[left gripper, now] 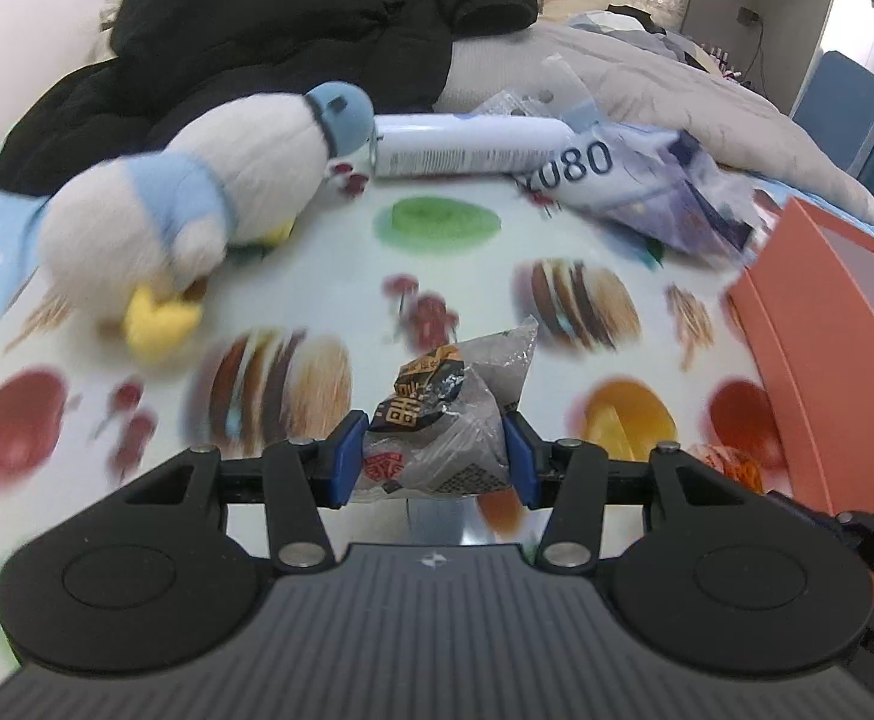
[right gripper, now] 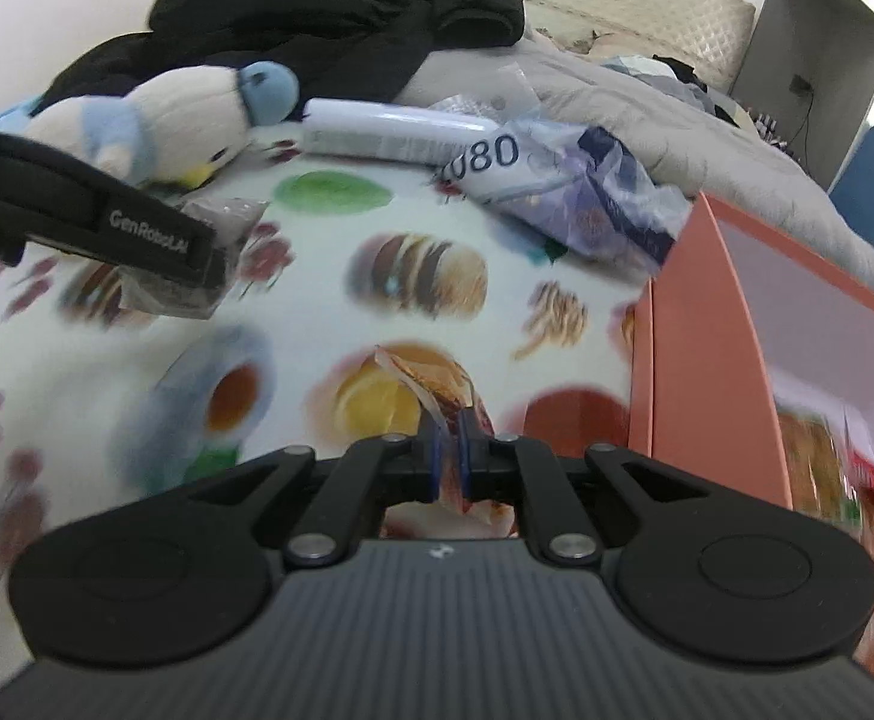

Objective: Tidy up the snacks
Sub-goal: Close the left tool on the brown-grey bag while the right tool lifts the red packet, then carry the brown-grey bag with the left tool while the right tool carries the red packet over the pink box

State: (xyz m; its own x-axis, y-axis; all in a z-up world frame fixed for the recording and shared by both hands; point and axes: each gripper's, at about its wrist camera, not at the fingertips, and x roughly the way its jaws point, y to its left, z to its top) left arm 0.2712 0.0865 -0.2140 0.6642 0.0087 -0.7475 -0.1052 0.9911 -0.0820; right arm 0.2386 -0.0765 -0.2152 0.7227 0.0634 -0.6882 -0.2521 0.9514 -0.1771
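Two grippers hang over a food-printed cloth (left gripper: 466, 276), each with a snack clamped in its blue pads. The left gripper (left gripper: 437, 456) pinches a grey crinkled snack packet (left gripper: 448, 414) at about half width; the right gripper (right gripper: 450, 450) is squeezed nearly closed on a thin orange-brown wrapper (right gripper: 437, 384). At the right edge stands an orange box (right gripper: 706, 348), open, with a red and yellow snack bag (right gripper: 826, 468) blurred inside it. Along the far side of the cloth lie a white and blue plush penguin (left gripper: 209, 180) on the left, a white cylinder (left gripper: 466, 147) on its side, and a crumpled blue-and-white plastic bag (left gripper: 646, 186) just beside the box's far corner. Behind them are black clothing (left gripper: 269, 18) and a grey quilt (left gripper: 676, 102).
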